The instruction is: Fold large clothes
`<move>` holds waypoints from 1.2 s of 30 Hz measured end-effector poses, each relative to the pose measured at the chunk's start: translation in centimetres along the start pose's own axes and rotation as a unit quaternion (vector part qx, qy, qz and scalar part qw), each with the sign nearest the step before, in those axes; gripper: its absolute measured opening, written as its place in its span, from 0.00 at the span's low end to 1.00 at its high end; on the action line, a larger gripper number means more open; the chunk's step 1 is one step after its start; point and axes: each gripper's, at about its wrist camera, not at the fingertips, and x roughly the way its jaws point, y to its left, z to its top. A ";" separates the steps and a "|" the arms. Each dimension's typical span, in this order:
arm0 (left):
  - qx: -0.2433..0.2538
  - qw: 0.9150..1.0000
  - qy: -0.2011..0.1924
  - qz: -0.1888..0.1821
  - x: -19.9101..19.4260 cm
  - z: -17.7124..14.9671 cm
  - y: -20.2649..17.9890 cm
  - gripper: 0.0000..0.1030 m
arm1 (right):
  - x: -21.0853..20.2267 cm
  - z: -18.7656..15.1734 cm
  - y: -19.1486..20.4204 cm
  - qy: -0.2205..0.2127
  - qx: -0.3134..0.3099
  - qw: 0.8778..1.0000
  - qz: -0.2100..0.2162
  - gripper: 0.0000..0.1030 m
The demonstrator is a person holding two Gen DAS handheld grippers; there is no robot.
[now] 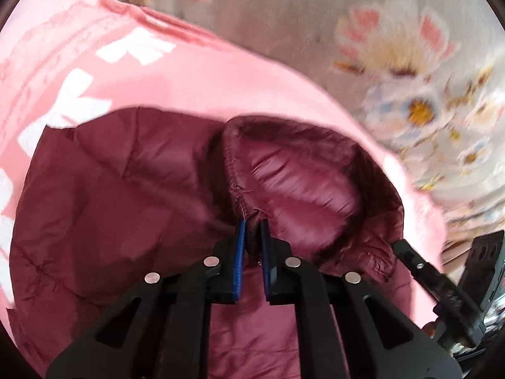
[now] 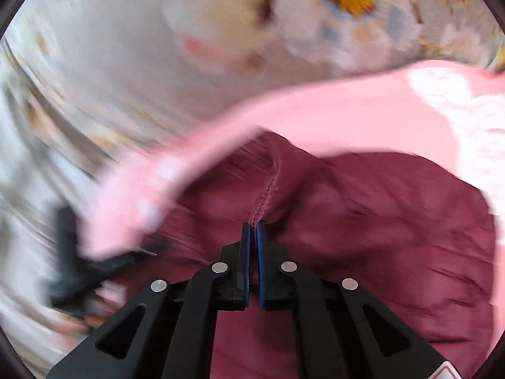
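Observation:
A shiny maroon quilted jacket lies on a pink garment with white print. My left gripper is shut on a fold of the jacket beside a stitched hem; maroon fabric is pinched between the blue pads. In the right wrist view the maroon jacket fills the lower half, with the pink garment along its far edge. My right gripper is shut on the jacket's stitched seam, which runs straight into its pads. The other gripper shows as a black shape at the right edge and, blurred, at the left.
Both garments rest on a pale floral bedsheet, which spreads behind and beside them. The right wrist view is smeared by motion, mostly on its left side.

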 end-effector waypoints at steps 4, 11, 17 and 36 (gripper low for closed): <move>0.009 1.000 0.004 0.013 2.0 -2.0 1.4 0.08 | 2.0 -2.8 -1.7 0.037 0.000 0.998 -0.044 0.02; 0.071 0.996 -0.032 0.043 2.2 -3.3 0.5 0.10 | 3.0 -4.1 -1.1 0.024 -0.041 0.995 -0.084 0.01; 0.079 0.995 -0.039 0.051 2.3 -3.4 0.4 0.10 | 2.9 -4.1 -1.5 0.020 -0.052 0.993 -0.101 0.00; -0.004 0.998 -0.032 0.049 2.3 8.7 -3.1 0.12 | 2.7 7.5 2.5 -0.059 0.027 0.993 -0.101 0.13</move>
